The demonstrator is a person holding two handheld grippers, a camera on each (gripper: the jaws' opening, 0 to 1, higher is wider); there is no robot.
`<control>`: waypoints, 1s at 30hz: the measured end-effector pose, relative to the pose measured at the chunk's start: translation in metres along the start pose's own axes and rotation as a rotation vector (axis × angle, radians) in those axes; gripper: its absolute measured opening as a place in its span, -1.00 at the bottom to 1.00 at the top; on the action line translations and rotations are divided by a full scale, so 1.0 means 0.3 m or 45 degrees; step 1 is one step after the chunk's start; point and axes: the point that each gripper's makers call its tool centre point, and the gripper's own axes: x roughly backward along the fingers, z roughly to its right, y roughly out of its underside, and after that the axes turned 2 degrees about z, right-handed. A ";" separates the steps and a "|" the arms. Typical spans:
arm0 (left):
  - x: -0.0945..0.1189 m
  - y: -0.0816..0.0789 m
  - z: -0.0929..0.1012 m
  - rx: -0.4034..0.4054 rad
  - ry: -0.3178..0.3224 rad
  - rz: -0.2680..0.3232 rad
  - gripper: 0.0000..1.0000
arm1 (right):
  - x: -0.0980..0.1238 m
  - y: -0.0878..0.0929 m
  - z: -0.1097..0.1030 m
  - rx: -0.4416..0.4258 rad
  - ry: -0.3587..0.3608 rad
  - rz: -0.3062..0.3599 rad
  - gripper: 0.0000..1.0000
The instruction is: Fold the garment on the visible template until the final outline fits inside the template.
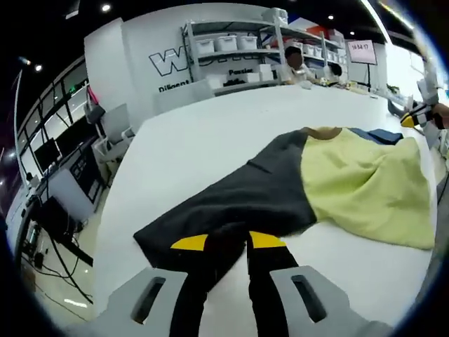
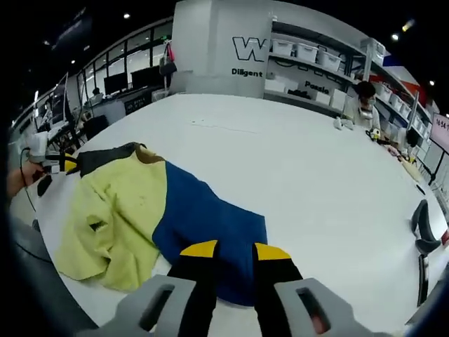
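The garment [image 1: 330,179] lies spread on a white table [image 1: 210,147], a colour-block top with a dark grey sleeve, a pale yellow-green body and a blue sleeve.

In the left gripper view, the left gripper [image 1: 228,242] rises from the bottom edge with its yellow-tipped black jaws set close together over the end of the dark grey sleeve [image 1: 231,200]. The sleeve end lies right at the tips, with dark cloth between and under them; black jaws against dark cloth make it impossible to tell whether the cloth is pinched. From there the garment runs away toward the upper right, the yellow-green body beyond the grey and a strip of blue at the far edge. The other gripper's yellow tip [image 1: 409,121] shows near that far end.

In the right gripper view, the right gripper [image 2: 228,250] has its jaws close together at the end of the blue sleeve [image 2: 210,228], the tips lying over the blue cloth. Whether they grip it cannot be told. The yellow-green body [image 2: 119,210] extends to the left, and the grey sleeve lies at the far left, where a hand [image 2: 21,179] holds the other gripper.

Shelves with white bins [image 2: 309,53] stand beyond the table.
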 end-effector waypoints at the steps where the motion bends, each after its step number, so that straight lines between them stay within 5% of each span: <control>1: 0.001 -0.002 0.024 -0.008 0.022 0.002 -0.68 | -0.003 -0.001 -0.005 0.003 -0.001 0.000 -0.74; 6: 0.014 -0.012 0.122 -0.012 0.103 0.014 -0.66 | -0.012 0.007 -0.037 -0.011 -0.019 0.002 -0.61; 9: 0.034 -0.035 0.189 -0.172 0.157 0.034 -0.53 | -0.013 0.016 -0.064 -0.023 -0.035 0.005 -0.61; 19: 0.090 -0.042 0.347 -0.080 0.340 0.052 -0.51 | -0.015 0.053 -0.135 -0.091 -0.080 -0.001 -0.57; 30: 0.140 -0.028 0.527 -0.118 0.544 0.023 -0.54 | -0.003 0.070 -0.192 -0.138 -0.127 0.028 -0.56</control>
